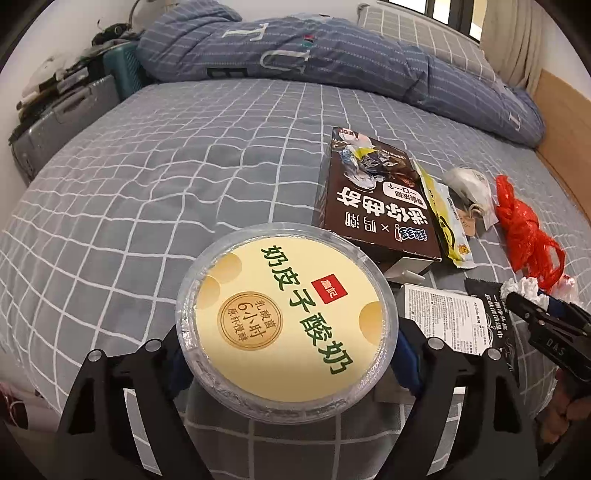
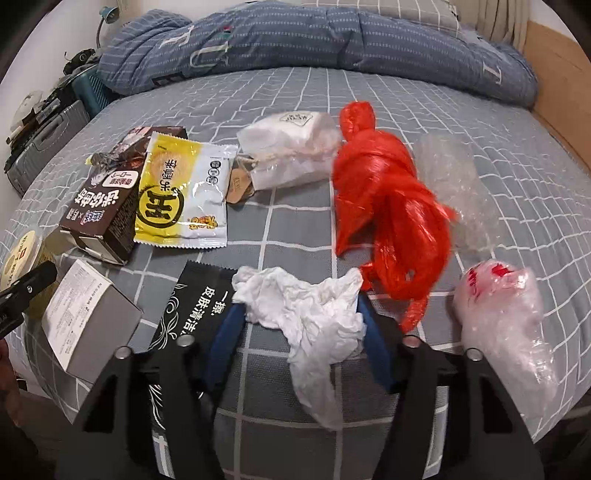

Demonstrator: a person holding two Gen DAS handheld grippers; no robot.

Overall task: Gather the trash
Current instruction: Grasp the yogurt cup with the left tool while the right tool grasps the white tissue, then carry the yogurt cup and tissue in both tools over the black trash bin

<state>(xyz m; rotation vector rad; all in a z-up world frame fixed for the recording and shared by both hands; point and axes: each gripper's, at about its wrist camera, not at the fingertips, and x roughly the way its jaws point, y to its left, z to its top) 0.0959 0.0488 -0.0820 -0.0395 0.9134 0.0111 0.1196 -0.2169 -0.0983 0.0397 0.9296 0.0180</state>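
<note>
Left half of the bed (image 1: pixel 140 192) is bare sheet, open all the way back to the duvet (image 1: pixel 332 62). Right side is crowded: brown box (image 1: pixel 373 199), yellow packet (image 2: pixel 181 192), red bag (image 2: pixel 388 206), clear bags (image 2: pixel 506 332), grey box (image 2: pixel 88 325) and black sachet (image 2: pixel 192 299) lie close together, narrow gaps only. Wooden rail (image 2: pixel 557 85) closes off the far right edge.

Bed (image 1: pixel 147 166) with grey checked sheet, blue quilt (image 1: pixel 332 62), window (image 1: pixel 443 11), suitcase (image 1: pixel 55 122).
</note>
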